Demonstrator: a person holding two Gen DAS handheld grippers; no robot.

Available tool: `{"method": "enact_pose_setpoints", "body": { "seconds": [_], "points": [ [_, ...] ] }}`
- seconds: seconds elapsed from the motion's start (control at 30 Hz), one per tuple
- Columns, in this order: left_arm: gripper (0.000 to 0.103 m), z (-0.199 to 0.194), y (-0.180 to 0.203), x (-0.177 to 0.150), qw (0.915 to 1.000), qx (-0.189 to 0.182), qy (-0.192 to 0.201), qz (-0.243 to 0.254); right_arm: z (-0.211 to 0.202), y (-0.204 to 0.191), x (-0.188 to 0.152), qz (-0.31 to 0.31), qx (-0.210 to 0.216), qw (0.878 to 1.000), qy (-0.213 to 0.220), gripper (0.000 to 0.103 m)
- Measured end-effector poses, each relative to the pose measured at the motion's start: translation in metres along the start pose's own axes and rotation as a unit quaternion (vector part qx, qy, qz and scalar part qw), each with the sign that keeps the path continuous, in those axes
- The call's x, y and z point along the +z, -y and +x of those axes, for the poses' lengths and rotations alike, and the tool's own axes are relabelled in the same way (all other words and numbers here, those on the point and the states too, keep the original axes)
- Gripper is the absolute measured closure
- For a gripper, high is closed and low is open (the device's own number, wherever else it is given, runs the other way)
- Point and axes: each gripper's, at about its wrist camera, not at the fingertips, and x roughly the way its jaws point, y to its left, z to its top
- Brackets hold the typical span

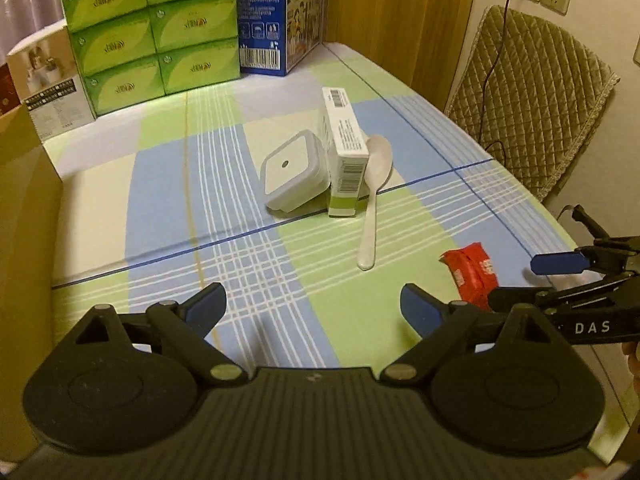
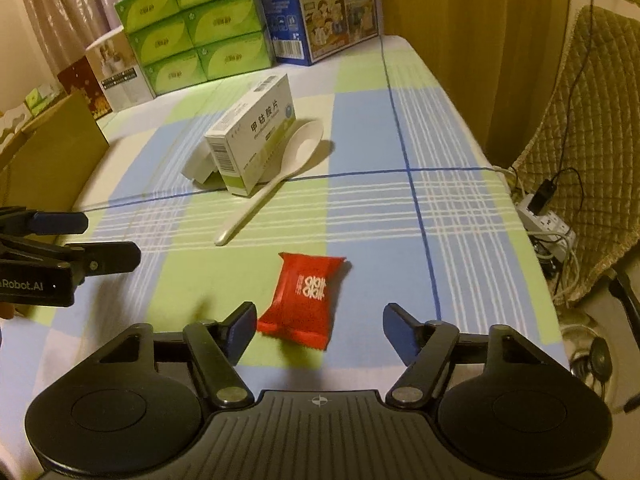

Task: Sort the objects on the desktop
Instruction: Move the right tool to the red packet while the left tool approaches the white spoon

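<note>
Left gripper (image 1: 314, 308): jaws are held wide apart with nothing between them; only bare tablecloth is seen ahead of the pads.
Grey box (image 1: 294, 170): found well ahead of the left jaws, a square lidded box lying flat, touching the carton on its right.
Carton (image 2: 252, 136): a white and green medicine carton is set on its long edge, its long axis running away toward the back of the table.
Spoon (image 2: 272, 178): laid just right of the carton, bowl against it, handle pointing back toward the grippers.
Red packet (image 2: 304, 300): lies just ahead of the right jaws and slightly left of their centre line, long axis roughly along the line of approach; not yet between the pads.
Right gripper (image 2: 320, 328): jaws are apart and empty; judged the nearer of the two to the packet.
Next move: a short forward reach and a small shift leftward is judged to be needed.
Surface: a checked tablecloth (image 2: 400, 240), soft, so the packet may slide.
Room: stacked green tissue boxes (image 1: 148, 28) and a blue box (image 1: 280, 16) are ranged at the back; a quilted chair (image 1: 532, 92) stands to the right.
</note>
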Motion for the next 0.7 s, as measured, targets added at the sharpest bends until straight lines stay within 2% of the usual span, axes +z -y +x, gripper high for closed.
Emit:
{"method": "enact_pose_setpoints", "body": {
  "seconds": [0.2, 0.37, 0.47, 0.57, 0.7],
  "points": [
    [0.011, 0.018, -0.004, 0.004, 0.9999, -0.009, -0.008, -0.006, 0.023, -0.007, 0.008, -0.014, 0.001, 1.0, -0.01, 0.044],
    [0.011, 0.028, -0.003, 0.005, 0.9998, -0.016, -0.01, -0.002, 0.032, -0.014, 0.009, -0.027, -0.013, 1.0, -0.005, 0.054],
    [0.011, 0.032, 0.001, 0.006, 0.9997, -0.022, -0.004, 0.008, 0.033, -0.018, 0.01, -0.047, -0.02, 0.999, -0.002, 0.072],
    [0.012, 0.037, 0.007, 0.009, 0.9995, -0.029, 0.002, 0.015, 0.031, -0.011, 0.01, -0.039, -0.028, 0.999, 0.004, 0.075],
    [0.027, 0.048, 0.017, 0.016, 0.9986, -0.043, 0.002, 0.029, 0.03, 0.009, 0.011, -0.004, -0.038, 0.999, 0.014, 0.076]
  ]
}}
